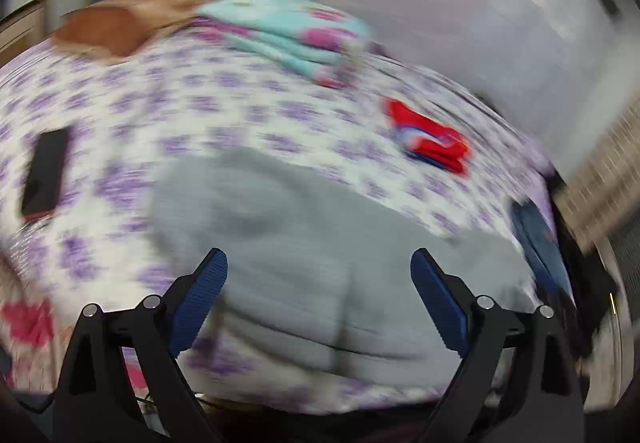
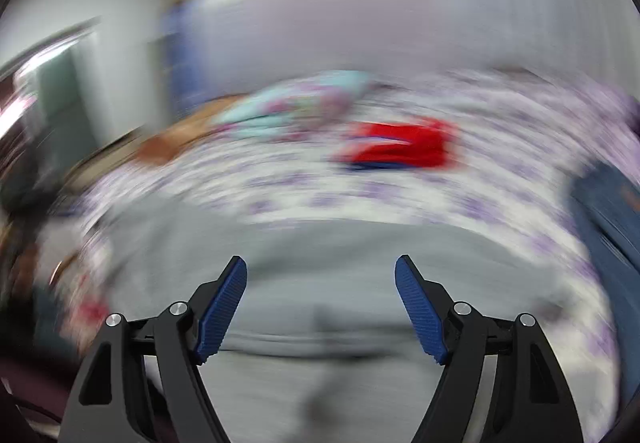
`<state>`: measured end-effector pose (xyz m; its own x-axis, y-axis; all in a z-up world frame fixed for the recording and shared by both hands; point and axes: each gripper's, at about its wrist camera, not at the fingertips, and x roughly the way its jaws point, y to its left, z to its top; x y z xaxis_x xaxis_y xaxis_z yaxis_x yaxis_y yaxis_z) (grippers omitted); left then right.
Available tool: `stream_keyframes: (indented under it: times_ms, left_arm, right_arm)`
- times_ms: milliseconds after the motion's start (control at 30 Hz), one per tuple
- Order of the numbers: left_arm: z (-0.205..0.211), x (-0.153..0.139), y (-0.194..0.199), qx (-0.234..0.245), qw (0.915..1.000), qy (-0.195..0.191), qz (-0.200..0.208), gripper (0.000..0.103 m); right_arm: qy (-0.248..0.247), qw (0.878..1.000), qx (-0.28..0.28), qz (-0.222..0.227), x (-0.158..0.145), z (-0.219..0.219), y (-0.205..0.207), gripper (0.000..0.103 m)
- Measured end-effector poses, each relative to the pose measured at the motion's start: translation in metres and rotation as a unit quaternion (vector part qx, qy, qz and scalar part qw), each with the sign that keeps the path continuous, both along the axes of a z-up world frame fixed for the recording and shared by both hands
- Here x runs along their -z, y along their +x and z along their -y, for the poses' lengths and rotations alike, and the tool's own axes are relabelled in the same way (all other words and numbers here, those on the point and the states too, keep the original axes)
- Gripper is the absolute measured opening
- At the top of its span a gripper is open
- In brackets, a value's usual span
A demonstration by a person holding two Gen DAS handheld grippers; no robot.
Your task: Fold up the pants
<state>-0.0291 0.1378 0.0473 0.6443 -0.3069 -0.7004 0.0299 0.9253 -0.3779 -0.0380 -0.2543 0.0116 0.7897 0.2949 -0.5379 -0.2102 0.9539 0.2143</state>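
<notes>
Grey pants (image 1: 304, 243) lie spread on a bed with a white sheet printed with purple flowers (image 1: 160, 115). In the left wrist view my left gripper (image 1: 318, 263) is open and empty above the pants. In the right wrist view the pants (image 2: 320, 275) fill the lower middle, and my right gripper (image 2: 320, 271) is open and empty above them. Both views are blurred by motion.
A folded teal and pink cloth (image 1: 288, 31), a folded red garment (image 1: 432, 135), a brown pillow (image 1: 116, 23) and a black phone (image 1: 46, 171) lie on the bed. Blue jeans (image 2: 608, 219) lie at the right edge. The red garment (image 2: 396, 147) lies beyond the pants.
</notes>
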Motion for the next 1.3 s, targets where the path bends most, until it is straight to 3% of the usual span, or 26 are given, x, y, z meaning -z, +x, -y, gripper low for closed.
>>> stream_keyframes:
  times_ms: [33,100,167,233,300,333,400,433,533,667,733,800,867,933,1000,1133,1300]
  left_arm:
    - [0.015,0.002,0.001,0.027,0.9996,0.000,0.000,0.090]
    - [0.039,0.011,0.004,0.064,0.9980,0.000,-0.004,0.090]
    - [0.060,0.030,0.014,0.086,0.9960,0.007,-0.024,0.090]
    - [0.069,0.046,0.021,0.093,0.9948,0.007,-0.040,0.090]
    - [0.070,0.067,0.033,0.082,0.9947,0.013,-0.062,0.090]
    - [0.068,0.076,0.038,0.071,0.9946,0.014,-0.074,0.090]
    - [0.064,0.085,0.041,0.061,0.9944,0.001,-0.086,0.090]
    - [0.063,0.085,0.039,0.061,0.9947,-0.001,-0.083,0.090]
    - [0.056,0.081,0.034,0.056,0.9957,0.006,-0.073,0.090]
    - [0.053,0.082,0.032,0.058,0.9956,0.003,-0.073,0.090]
    - [0.055,0.081,0.030,0.061,0.9956,0.010,-0.071,0.090]
    - [0.057,0.081,0.026,0.065,0.9953,0.013,-0.071,0.090]
    - [0.056,0.080,0.020,0.074,0.9947,0.014,-0.070,0.090]
    - [0.056,0.077,0.014,0.082,0.9941,0.014,-0.069,0.090]
    - [0.055,0.073,0.007,0.089,0.9936,0.019,-0.068,0.090]
    - [0.055,0.070,-0.003,0.098,0.9918,0.022,-0.079,0.090]
    - [0.061,0.068,-0.017,0.119,0.9887,-0.017,-0.090,0.091]
  right_arm:
    - [0.027,0.998,0.047,-0.022,0.003,0.029,0.002,0.077]
    - [0.098,0.981,0.136,-0.093,0.024,0.086,0.009,0.082]
    - [0.171,0.963,0.156,-0.140,0.049,0.116,0.019,0.084]
    - [0.218,0.952,0.158,-0.147,0.066,0.129,0.029,0.080]
    - [0.229,0.952,0.132,-0.152,0.079,0.130,0.051,0.041]
    - [0.229,0.953,0.111,-0.163,0.085,0.127,0.062,0.007]
    - [0.222,0.958,0.102,-0.149,0.080,0.124,0.064,0.006]
    - [0.202,0.968,0.095,-0.113,0.060,0.118,0.052,0.006]
    - [0.169,0.983,0.071,-0.026,-0.001,0.105,0.004,0.006]
    - [0.106,0.991,0.073,0.028,-0.049,0.092,-0.054,0.006]
    - [0.078,0.993,0.087,0.014,-0.046,0.088,-0.069,0.006]
    - [0.052,0.992,0.110,-0.025,-0.022,0.090,-0.079,0.006]
    - [0.062,0.985,0.134,-0.092,0.025,0.105,-0.076,0.007]
    - [0.084,0.978,0.140,-0.131,0.065,0.113,-0.072,0.007]
    - [0.101,0.979,0.135,-0.119,0.080,0.114,-0.078,0.007]
    - [0.102,0.980,0.134,-0.104,0.075,0.115,-0.085,0.008]
    - [0.107,0.980,0.127,-0.107,0.076,0.117,-0.076,0.008]
